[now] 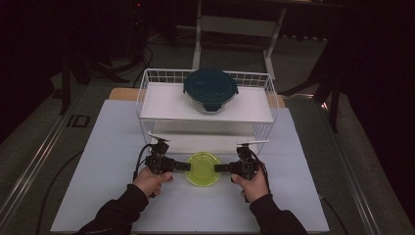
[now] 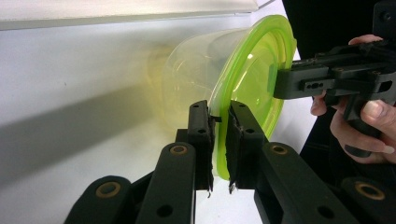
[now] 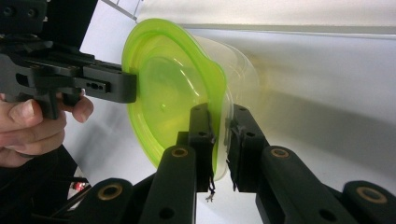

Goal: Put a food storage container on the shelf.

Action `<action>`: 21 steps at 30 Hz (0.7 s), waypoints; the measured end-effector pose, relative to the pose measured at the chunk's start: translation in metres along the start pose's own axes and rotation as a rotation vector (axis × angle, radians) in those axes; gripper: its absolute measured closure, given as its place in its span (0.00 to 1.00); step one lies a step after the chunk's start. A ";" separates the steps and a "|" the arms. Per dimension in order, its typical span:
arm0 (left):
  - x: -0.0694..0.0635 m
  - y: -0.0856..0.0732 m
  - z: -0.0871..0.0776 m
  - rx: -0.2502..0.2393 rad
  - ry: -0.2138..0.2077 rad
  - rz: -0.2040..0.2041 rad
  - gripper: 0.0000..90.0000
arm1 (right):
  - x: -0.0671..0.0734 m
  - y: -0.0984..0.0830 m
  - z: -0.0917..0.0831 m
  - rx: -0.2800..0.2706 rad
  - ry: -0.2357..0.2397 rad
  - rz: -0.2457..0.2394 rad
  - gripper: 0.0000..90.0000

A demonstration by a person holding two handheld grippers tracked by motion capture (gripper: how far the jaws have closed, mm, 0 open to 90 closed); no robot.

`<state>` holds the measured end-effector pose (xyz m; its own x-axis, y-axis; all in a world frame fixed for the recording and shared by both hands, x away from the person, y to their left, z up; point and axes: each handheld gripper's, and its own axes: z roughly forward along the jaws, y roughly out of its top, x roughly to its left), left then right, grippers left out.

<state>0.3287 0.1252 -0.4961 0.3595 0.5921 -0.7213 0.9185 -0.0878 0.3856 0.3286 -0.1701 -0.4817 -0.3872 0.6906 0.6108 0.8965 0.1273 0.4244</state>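
Two grippers seen from the high view, meeting at a lime-lidded container (image 1: 203, 168) near the front middle of the pale table (image 1: 98, 161). Left gripper (image 1: 185, 166) clamped on the lid's left edge, right gripper (image 1: 220, 168) clamped on its right edge, each held by a hand (image 1: 152, 181) whose dark sleeve enters from the bottom. Just behind, a white wire basket (image 1: 147, 105) with a white shelf carrying a glass bowl with a dark teal lid (image 1: 210, 88). Surroundings too dark to make out beyond a table frame and cables; container's body hidden under its lid here.

Seen from the left gripper view: both black jaws closed tight on the rim of the lime lid (image 2: 254, 88), left gripper (image 2: 220, 140) pinching it edge-on. Clear tub (image 2: 196, 79) below the lid blurred and yellowish against the white surface. Opposite rim covered by the right gripper (image 2: 280, 81), its fingertips' exact contact hidden behind its own block; person's hand cut off at the right edge.

Seen from the right gripper view: right gripper (image 3: 220, 140) likewise shut on the lid (image 3: 168, 93) rim, tub wall (image 3: 238, 70) faint behind. Left gripper (image 3: 130, 88) touching the far rim, hand (image 3: 32, 126) partly cut off at the left.
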 end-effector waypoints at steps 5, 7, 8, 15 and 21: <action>-0.004 -0.001 -0.004 -0.007 -0.012 0.003 0.89 | 0.004 0.000 -0.004 -0.004 0.003 -0.015 0.90; -0.006 0.000 -0.007 -0.015 -0.021 0.002 0.89 | 0.006 0.000 -0.007 -0.012 0.005 -0.020 0.90; -0.008 0.000 -0.008 -0.018 -0.024 0.003 0.89 | 0.007 0.000 -0.009 -0.018 0.005 -0.028 0.90; -0.017 -0.003 -0.016 -0.035 -0.030 0.020 0.90 | 0.016 -0.001 -0.018 -0.036 0.010 -0.049 0.90; -0.028 -0.006 -0.027 -0.054 -0.039 0.038 0.89 | 0.027 -0.001 -0.027 -0.047 0.018 -0.075 0.90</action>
<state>0.3091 0.1311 -0.4622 0.4011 0.5571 -0.7272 0.8943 -0.0661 0.4426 0.3112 -0.1714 -0.4476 -0.4567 0.6675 0.5881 0.8541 0.1441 0.4997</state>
